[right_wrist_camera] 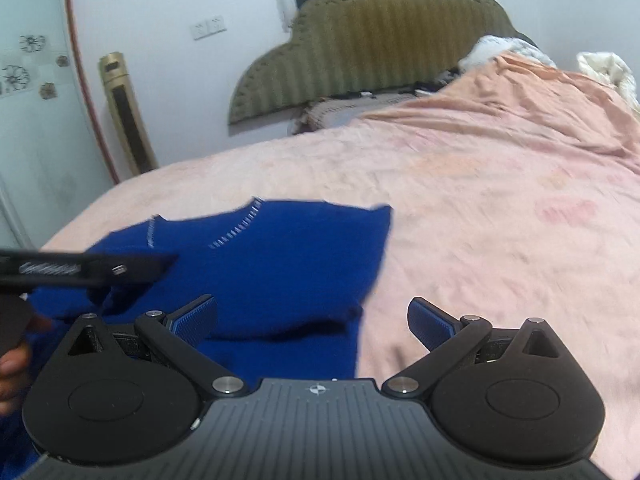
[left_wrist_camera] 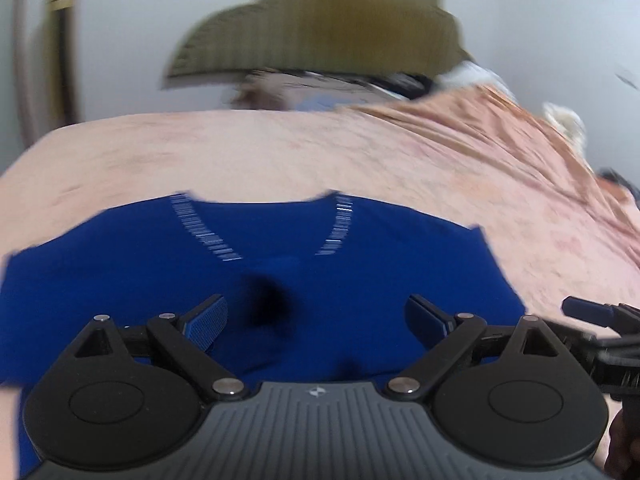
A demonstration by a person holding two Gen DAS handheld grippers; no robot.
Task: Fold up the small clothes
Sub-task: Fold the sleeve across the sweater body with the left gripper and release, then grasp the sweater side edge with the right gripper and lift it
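Blue knit is what lies under both your tools: the small blue sweater (left_wrist_camera: pixel 280 280) is spread on the pink bed cover (left_wrist_camera: pixel 360 152), its V-neck with the white stitching pointing away from you toward the olive headboard (right_wrist_camera: pixel 372 40). It lies flat, I think, because a fold needs a smooth start, and the lower part near you already looks doubled over itself, though blur makes this uncertain. Your left tongs (left_wrist_camera: pixel 316 316) stand wide open above the middle of the sweater and hold nothing; no cloth is between the pads. Your right tongs (right_wrist_camera: pixel 312 320) are also wide open and empty, hanging over the right edge of the sweater, one pad above the knit and one above the bed cover. This placing suits taking the side edge next.
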